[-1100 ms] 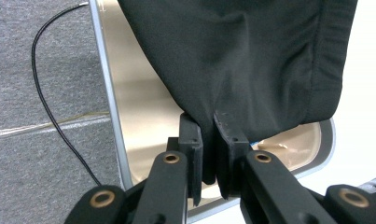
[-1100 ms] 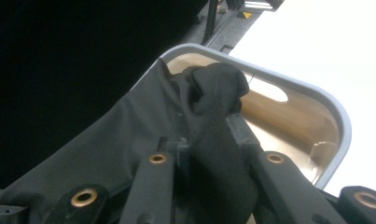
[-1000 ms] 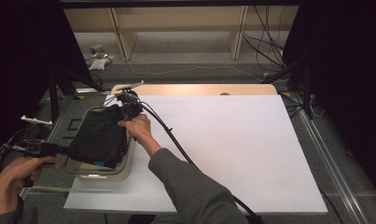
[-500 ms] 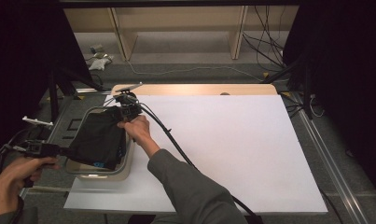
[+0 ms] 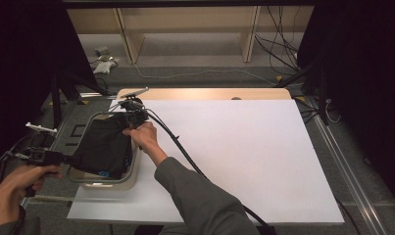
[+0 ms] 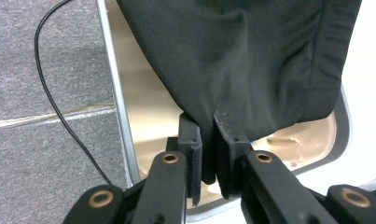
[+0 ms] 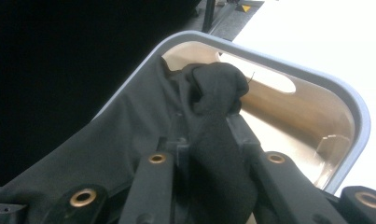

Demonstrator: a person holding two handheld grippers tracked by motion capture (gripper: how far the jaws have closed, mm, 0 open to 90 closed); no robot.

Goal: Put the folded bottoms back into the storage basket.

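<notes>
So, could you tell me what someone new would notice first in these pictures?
The eye goes first to the black cloth stretched over the beige tub at the left edge of the white table. Both grippers are shut on it: the left gripper pinches its near edge, and the right gripper clamps a bunched fold at the tub's far end.

Left hand (image 5: 19, 183): enters at the lower left corner, fist wrapped round the handle, left gripper (image 5: 62, 158) held level and pointing right, its jaws pinched nearly together on a fold of black cloth (image 6: 251, 60). Right arm: sleeved forearm rises diagonally from the bottom centre toward the upper left, bare right hand (image 5: 142, 134) bent at the wrist. Right gripper (image 5: 129, 117): carried past the knuckles, jaws closed tight on a bunched end of the same cloth.
</notes>
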